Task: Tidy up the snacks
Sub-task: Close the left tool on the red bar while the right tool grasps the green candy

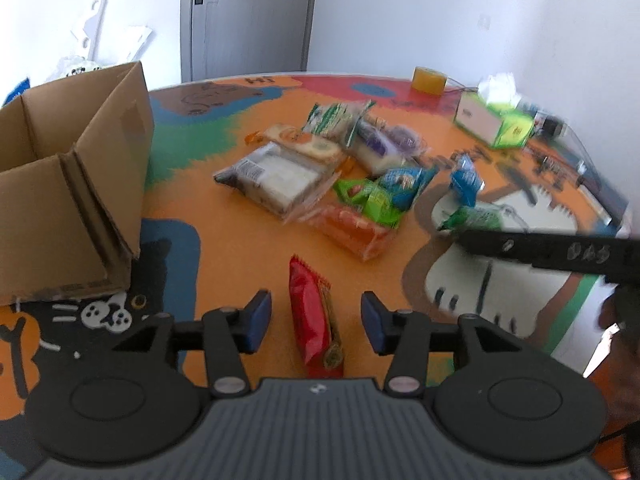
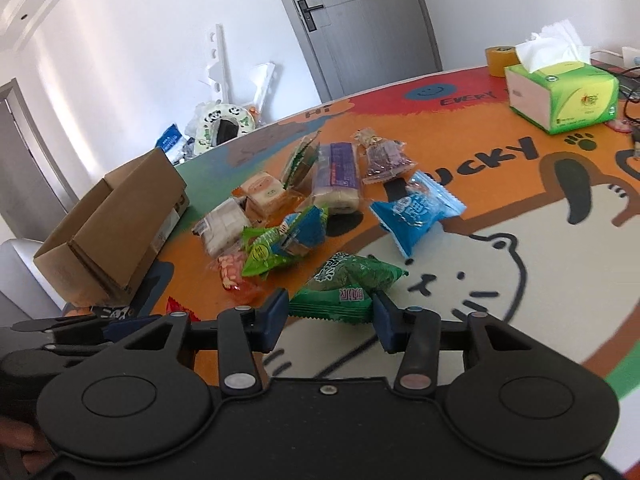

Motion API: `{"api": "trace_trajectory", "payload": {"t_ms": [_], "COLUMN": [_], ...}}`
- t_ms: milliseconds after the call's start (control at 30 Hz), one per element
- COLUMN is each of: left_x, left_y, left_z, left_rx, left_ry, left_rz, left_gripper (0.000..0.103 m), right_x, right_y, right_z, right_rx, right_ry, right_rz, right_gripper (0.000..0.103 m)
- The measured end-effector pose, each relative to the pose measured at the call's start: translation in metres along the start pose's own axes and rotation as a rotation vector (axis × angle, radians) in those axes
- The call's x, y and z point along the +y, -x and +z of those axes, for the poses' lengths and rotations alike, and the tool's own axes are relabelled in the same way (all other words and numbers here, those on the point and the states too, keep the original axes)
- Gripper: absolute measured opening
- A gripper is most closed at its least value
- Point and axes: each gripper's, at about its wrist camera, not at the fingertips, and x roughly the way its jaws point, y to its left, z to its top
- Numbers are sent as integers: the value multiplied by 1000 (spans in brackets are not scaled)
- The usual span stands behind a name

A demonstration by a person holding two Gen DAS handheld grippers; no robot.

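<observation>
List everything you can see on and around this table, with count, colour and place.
Cardboard box: one, brown, open, table's left side.
Red snack packet: one, red, lying between the left gripper's open fingers, untouched.
Green snack packet: one, green, between the right gripper's pads, which press its sides.
Blue snack packet: one, blue, beyond the green one.
Snack pile: about eight wrapped snacks, white, purple, green, orange, mid-table.
Tissue box: one, green and white, far right.
Tape roll: one, yellow, behind the tissue box.
Table cover: one, orange with cartoon animals.
Door: one, grey, back wall.
Left gripper: one, black, blue pads.
Right gripper: one, black, blue pads.
</observation>
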Motion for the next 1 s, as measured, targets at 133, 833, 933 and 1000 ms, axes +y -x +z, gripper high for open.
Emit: {"api": "trace_trajectory", "payload": {"t_ms": [133, 833, 933, 1000], "left_x": [0, 24, 24, 25], "left_y": [2, 30, 38, 43], "left_z": [-4, 14, 19, 23], "left_rx": [-18, -130, -173, -185], "left_ry": [5, 68, 56, 57], "left_rz": [5, -8, 19, 10], "left_gripper": [19, 15, 15, 15], "right_x": [-3, 25, 32, 37], "right_y": [5, -8, 0, 3], "right_z": [1, 11, 17, 20], "right_rx": [-14, -4, -34, -47], "right_ry": [-27, 23, 41, 50], "right_rz": [-36, -18, -7, 3], "right_gripper": [68, 38, 38, 38]}}
